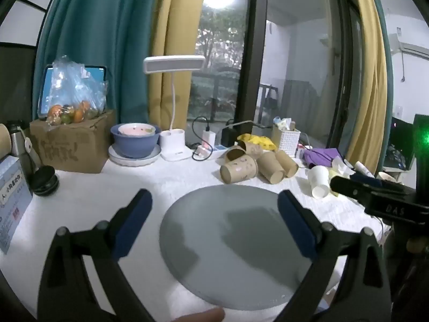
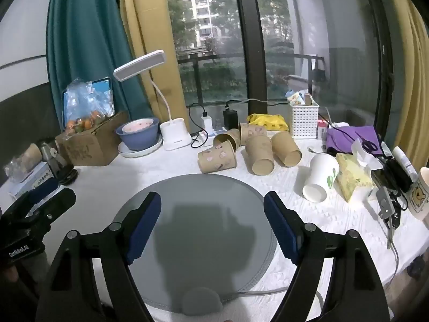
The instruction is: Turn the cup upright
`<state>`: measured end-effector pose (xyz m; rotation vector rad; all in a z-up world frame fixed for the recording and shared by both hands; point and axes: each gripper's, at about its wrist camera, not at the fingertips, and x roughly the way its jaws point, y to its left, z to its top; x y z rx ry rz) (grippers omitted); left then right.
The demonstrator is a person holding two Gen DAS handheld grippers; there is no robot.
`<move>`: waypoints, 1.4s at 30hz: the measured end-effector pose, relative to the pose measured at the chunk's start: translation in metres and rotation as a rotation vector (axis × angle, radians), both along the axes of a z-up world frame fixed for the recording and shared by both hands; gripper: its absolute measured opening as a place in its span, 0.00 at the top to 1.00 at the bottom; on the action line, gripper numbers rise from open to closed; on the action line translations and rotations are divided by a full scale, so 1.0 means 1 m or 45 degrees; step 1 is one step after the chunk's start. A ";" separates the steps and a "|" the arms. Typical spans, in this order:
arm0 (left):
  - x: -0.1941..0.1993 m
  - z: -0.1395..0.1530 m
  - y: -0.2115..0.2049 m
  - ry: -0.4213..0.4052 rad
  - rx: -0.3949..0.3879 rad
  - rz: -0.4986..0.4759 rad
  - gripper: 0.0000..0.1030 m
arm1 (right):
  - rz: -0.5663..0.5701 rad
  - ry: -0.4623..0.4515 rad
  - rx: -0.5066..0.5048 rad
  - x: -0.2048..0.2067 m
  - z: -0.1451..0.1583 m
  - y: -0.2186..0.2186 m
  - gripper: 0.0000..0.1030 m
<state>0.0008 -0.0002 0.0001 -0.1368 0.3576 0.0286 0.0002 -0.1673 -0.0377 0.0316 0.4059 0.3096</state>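
A white paper cup [image 2: 320, 178] lies on its side on the white tablecloth, right of the round grey mat [image 2: 198, 214]; it also shows in the left wrist view [image 1: 319, 181]. Several brown paper cups [image 2: 241, 150] lie tipped in a pile behind the mat, also seen in the left wrist view [image 1: 254, 166]. My right gripper [image 2: 213, 228] is open and empty above the mat. My left gripper [image 1: 214, 222] is open and empty over the same mat [image 1: 230, 241].
A blue bowl on a plate [image 2: 139, 134], a white desk lamp [image 2: 174, 134], a cardboard box with fruit [image 2: 88, 139] and a white basket [image 2: 304, 119] stand along the back. A tissue pack [image 2: 351, 177], a mug [image 2: 422, 193] and cables lie at the right.
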 end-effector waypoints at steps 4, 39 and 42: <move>-0.002 0.000 0.001 -0.029 -0.018 -0.002 0.07 | -0.001 -0.008 -0.010 0.000 0.000 0.001 0.21; -0.006 0.003 -0.006 -0.025 0.019 -0.017 0.07 | 0.003 -0.006 -0.015 -0.001 0.000 -0.001 0.21; -0.006 0.002 -0.006 -0.026 0.020 -0.017 0.07 | 0.003 -0.006 -0.015 -0.001 0.000 -0.001 0.21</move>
